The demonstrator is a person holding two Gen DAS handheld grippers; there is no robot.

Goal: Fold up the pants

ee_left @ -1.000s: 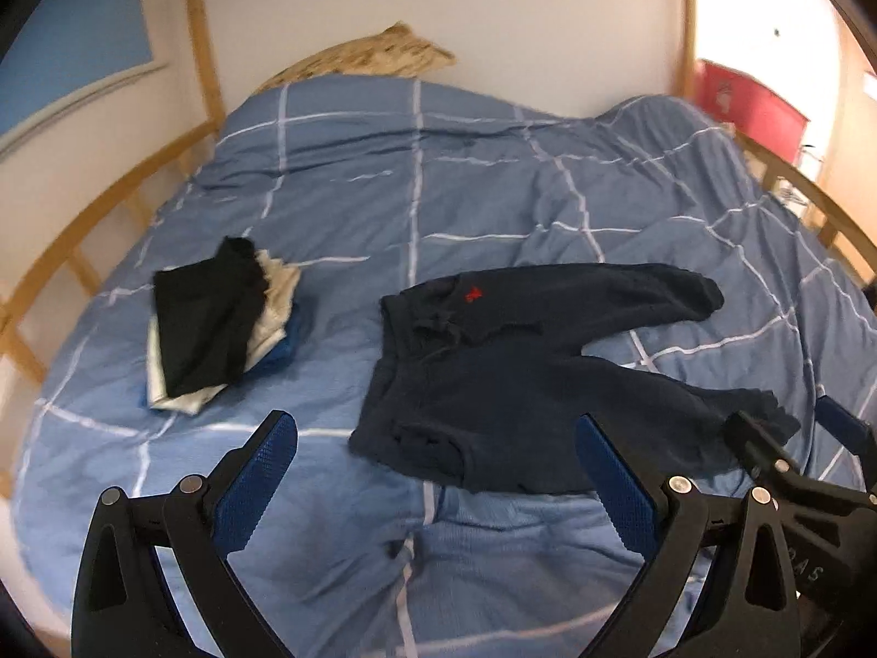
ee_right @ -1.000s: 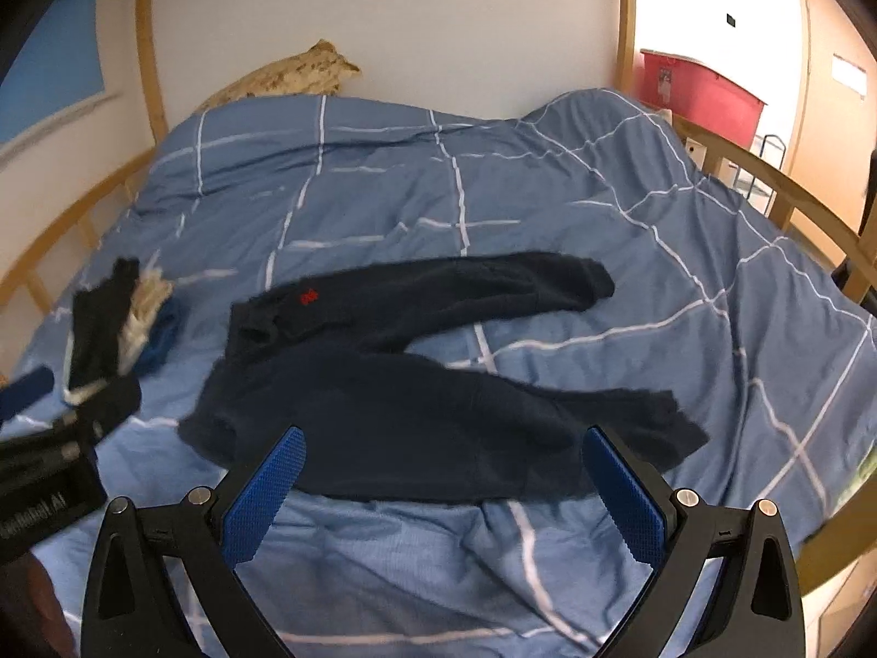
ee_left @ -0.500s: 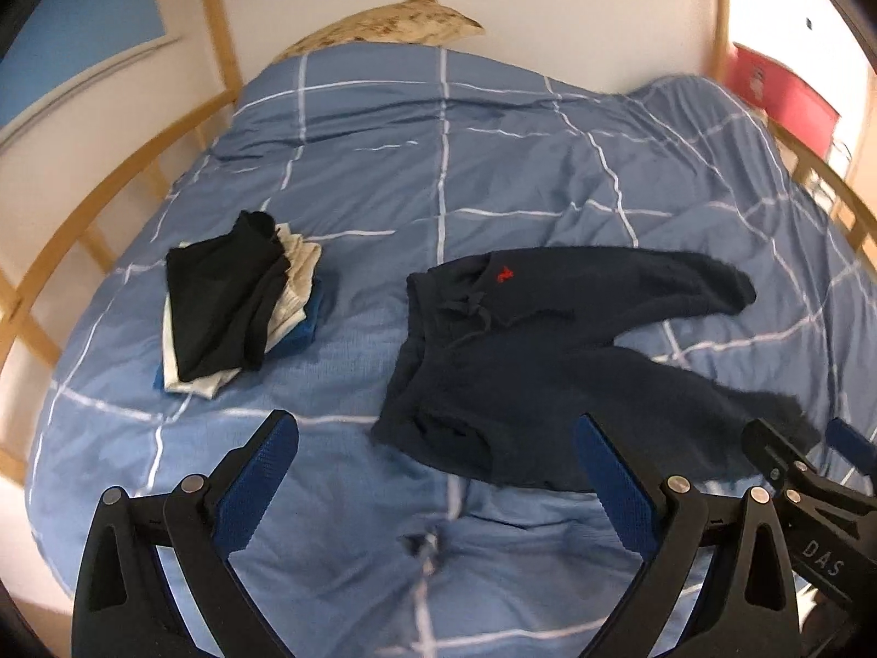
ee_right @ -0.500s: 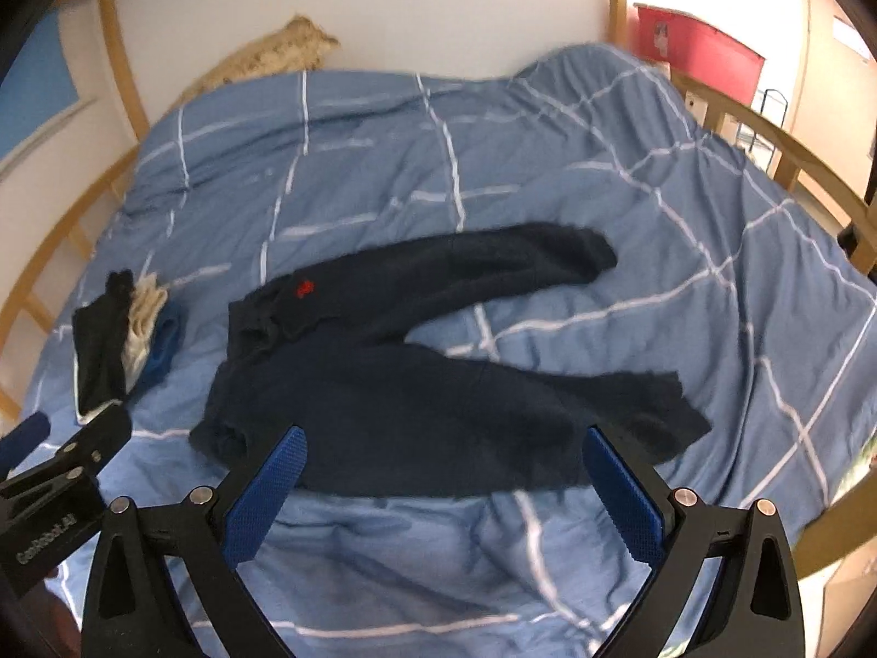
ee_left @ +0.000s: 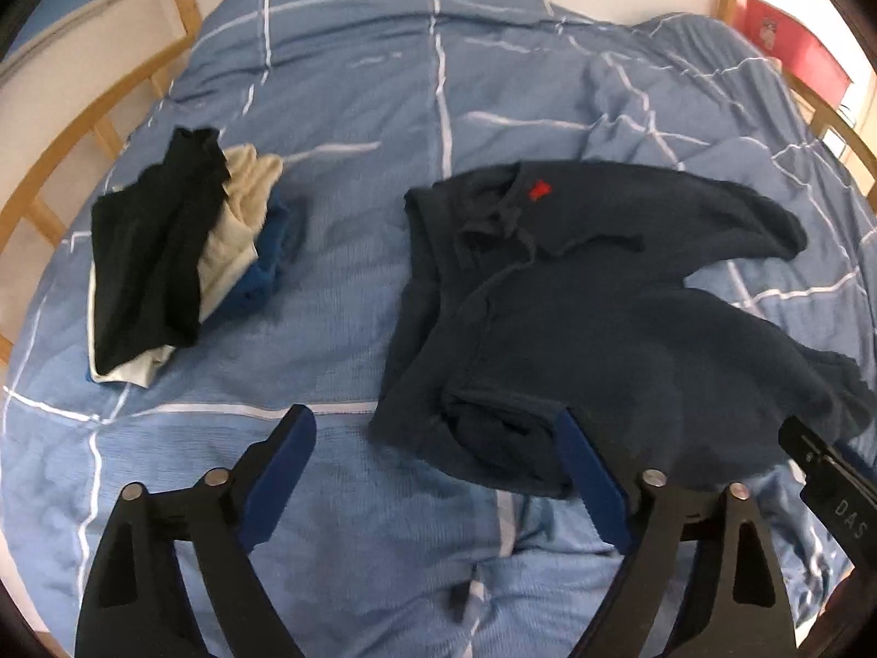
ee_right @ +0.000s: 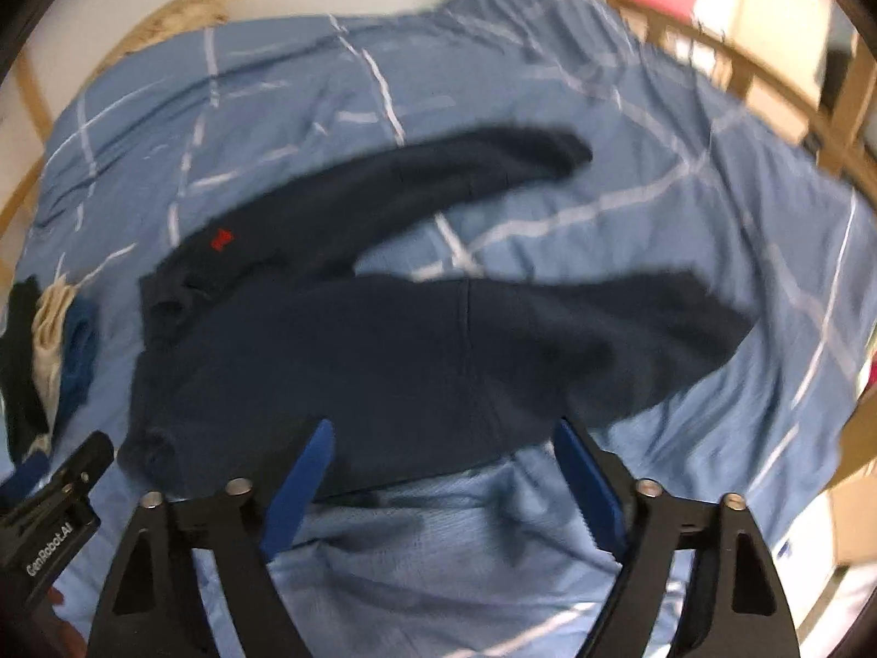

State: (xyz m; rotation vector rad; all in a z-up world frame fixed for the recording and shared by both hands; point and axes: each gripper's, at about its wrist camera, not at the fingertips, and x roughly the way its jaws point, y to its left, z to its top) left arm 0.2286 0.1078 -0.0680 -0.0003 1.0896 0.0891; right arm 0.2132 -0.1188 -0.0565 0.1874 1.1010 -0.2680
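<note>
Dark navy pants [ee_left: 575, 329] with a small red logo [ee_left: 540, 190] lie spread on the blue checked duvet [ee_left: 356, 109], waist to the left, legs fanned out to the right. They also show in the right wrist view [ee_right: 411, 340]. My left gripper [ee_left: 433, 471] is open and empty, just above the near waist corner. My right gripper [ee_right: 444, 471] is open and empty, over the near edge of the lower leg. The right gripper's body shows at the left view's right edge [ee_left: 833, 499].
A stack of folded clothes [ee_left: 175, 257], black on cream on blue, lies left of the pants. A pillow [ee_right: 181, 11] sits at the headboard. Wooden bed rails [ee_left: 82, 126] run along both sides. A red box [ee_left: 789, 44] stands beyond the right rail.
Both grippers have moved down and forward toward the pants, which now look larger and closer. Both stay open and the pants have not moved.
</note>
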